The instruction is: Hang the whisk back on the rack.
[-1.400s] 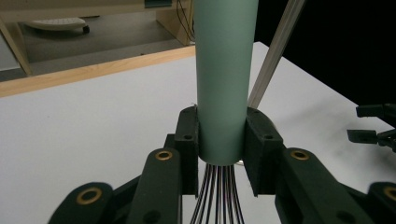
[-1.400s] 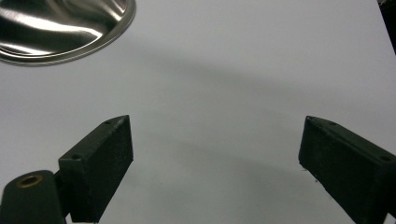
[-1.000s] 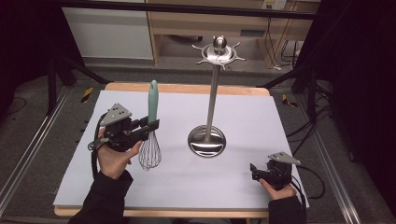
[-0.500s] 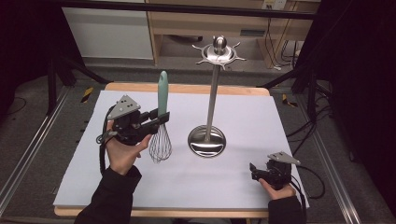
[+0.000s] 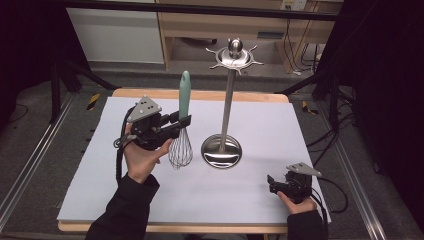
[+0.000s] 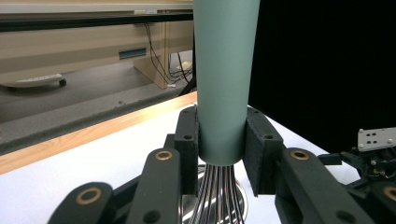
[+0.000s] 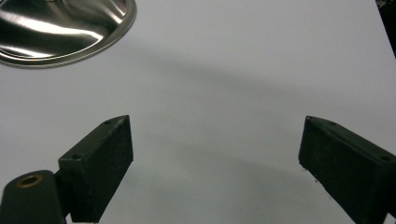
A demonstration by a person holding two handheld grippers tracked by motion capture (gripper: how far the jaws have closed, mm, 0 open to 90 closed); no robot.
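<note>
Two black claws: left gripper clamping whisk's smooth teal handle, right gripper wide.

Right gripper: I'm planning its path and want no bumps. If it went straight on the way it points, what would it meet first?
Probably the stand's round base. The right gripper, jaws open, looks low across bare white table toward it, with nothing between. The base sits left of centre in its view, so it might just pass beside it.

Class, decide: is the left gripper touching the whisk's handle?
Touching. The left gripper view shows the left gripper with both jaws pressed against the whisk handle.
</note>
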